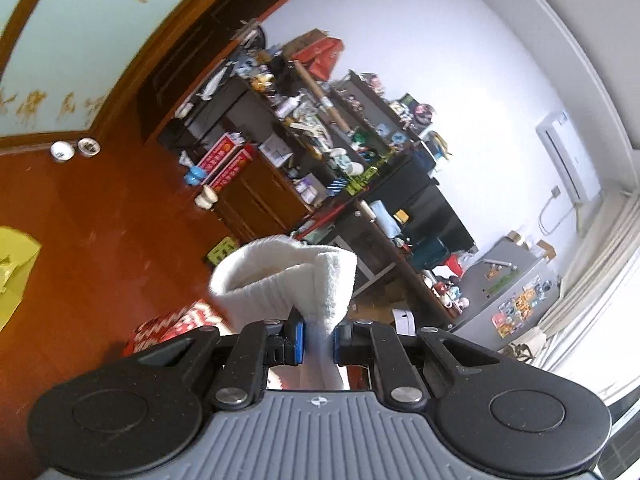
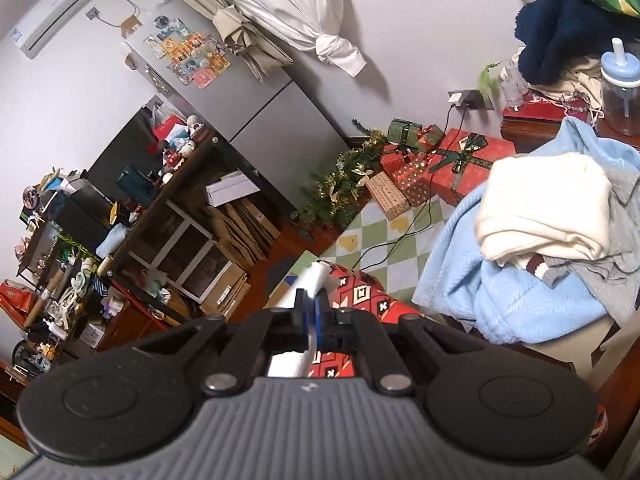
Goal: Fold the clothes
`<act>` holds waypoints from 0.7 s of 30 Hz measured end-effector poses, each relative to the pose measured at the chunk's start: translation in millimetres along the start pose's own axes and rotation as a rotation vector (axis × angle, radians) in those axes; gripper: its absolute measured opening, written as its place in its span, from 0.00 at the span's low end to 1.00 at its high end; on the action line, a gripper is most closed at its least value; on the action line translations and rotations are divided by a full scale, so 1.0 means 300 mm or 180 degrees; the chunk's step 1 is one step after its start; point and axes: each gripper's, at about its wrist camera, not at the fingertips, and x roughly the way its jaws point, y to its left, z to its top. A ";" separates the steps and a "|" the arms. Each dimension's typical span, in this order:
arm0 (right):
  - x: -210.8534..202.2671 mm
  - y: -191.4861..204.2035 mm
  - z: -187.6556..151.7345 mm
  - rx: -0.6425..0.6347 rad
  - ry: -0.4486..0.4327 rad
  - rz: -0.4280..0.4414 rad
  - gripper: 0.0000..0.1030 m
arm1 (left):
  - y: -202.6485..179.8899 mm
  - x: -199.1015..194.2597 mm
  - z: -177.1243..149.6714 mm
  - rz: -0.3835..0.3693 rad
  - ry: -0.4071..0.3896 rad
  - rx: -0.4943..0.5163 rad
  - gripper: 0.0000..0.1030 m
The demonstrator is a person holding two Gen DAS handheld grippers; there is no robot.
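Blue-padded, the left gripper (image 1: 319,340) pinches a white ribbed garment (image 1: 288,280), whose cuff-like fold stands up toward 12 o'clock against the cluttered shelves (image 1: 320,140). Likewise the right gripper (image 2: 313,312) is pressed onto a thin white fabric edge (image 2: 316,276) (the 2 pads nearly meet), with a pile of cream, grey and light-blue clothes (image 2: 540,240) at 2 o'clock.

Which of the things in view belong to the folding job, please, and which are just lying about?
Job: white garment, pinched by left gripper and right gripper; clothes pile.

Lying about: wrapped gift boxes, fridge, cluttered shelves, two bowls.
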 end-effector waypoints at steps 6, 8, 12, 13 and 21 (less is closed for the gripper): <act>0.113 -0.210 -0.148 0.0003 0.0195 -0.0410 0.03 | 0.353 -0.042 -0.250 0.0318 0.0330 -0.0379 0.12; 0.162 -0.299 -0.227 0.0005 0.0274 -0.0607 0.03 | 0.481 -0.018 -0.351 0.0686 0.0603 -0.0327 0.12; 0.211 -0.430 -0.341 -0.0016 0.0369 -0.0887 0.03 | 0.595 -0.044 -0.436 0.0901 0.0714 -0.0311 0.13; 0.205 -0.439 -0.345 -0.0022 0.0363 -0.0868 0.03 | 0.611 -0.054 -0.442 0.0896 0.0705 -0.0337 0.14; 0.184 -0.417 -0.354 -0.0206 0.0333 -0.1103 0.05 | 0.602 -0.045 -0.425 0.1021 0.0952 -0.0118 0.18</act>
